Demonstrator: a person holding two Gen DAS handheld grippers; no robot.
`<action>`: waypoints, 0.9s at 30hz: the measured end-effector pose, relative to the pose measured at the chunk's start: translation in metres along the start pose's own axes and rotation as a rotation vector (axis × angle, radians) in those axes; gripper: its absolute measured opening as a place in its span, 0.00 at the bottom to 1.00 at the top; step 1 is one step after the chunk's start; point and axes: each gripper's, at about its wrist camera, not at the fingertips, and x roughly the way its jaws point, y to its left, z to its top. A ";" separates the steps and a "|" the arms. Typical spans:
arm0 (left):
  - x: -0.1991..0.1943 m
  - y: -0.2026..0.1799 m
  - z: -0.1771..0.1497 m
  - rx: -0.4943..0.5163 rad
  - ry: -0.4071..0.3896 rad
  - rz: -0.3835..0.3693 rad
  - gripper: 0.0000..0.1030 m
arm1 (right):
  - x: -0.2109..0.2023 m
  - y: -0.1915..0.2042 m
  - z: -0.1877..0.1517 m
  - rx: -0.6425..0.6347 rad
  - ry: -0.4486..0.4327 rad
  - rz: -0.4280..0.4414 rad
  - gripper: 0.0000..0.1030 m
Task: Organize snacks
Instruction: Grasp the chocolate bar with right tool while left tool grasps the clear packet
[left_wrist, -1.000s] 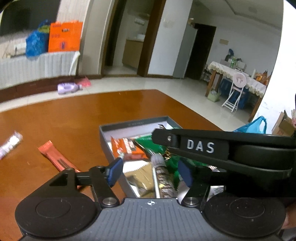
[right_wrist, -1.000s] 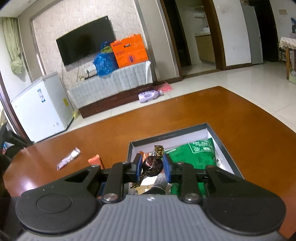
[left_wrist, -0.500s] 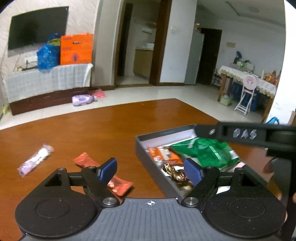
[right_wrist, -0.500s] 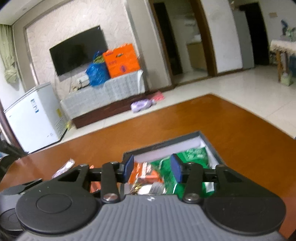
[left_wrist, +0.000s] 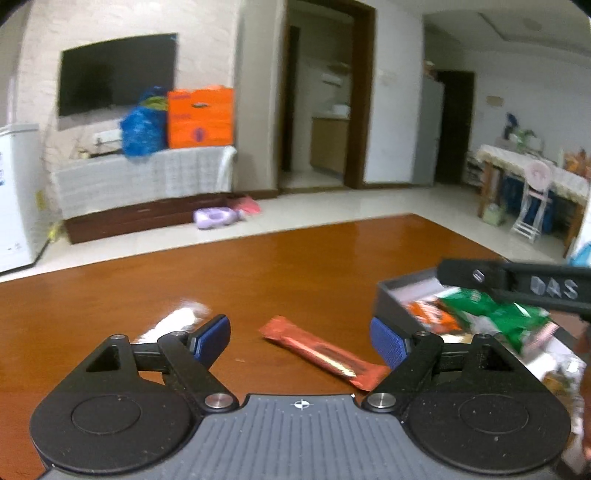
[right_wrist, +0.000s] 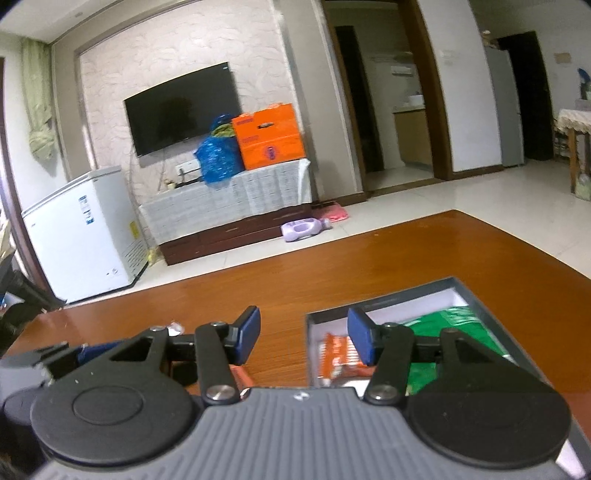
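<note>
The left tool (left_wrist: 300, 338) has just been opening and stands wide apart, empty, over the red snack bar (left_wrist: 325, 352) on the table (left_wrist: 258, 266), just left of the grey box (left_wrist: 406, 288). The right tool (right_wrist: 303, 334) has also just opened, empty. To grab well, the left tool should drop down around the bar's middle, then squeeze.

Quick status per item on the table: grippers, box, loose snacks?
left gripper: jaws wide, just been opening, empty
right gripper: jaws apart, just been opening, empty
grey box: open, holds snacks
green packet: in box
red bar: flat on table, outside box
white wrapper: on table, outside box
</note>
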 end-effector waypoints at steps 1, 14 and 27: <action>0.001 0.006 -0.002 -0.008 0.000 0.017 0.83 | 0.001 0.006 -0.001 -0.014 0.004 0.008 0.52; 0.030 0.075 0.006 -0.111 0.022 0.139 0.83 | 0.033 0.057 -0.021 -0.160 0.109 0.055 0.56; 0.088 0.089 0.009 -0.051 0.152 0.182 0.83 | 0.087 0.089 -0.048 -0.258 0.252 0.038 0.56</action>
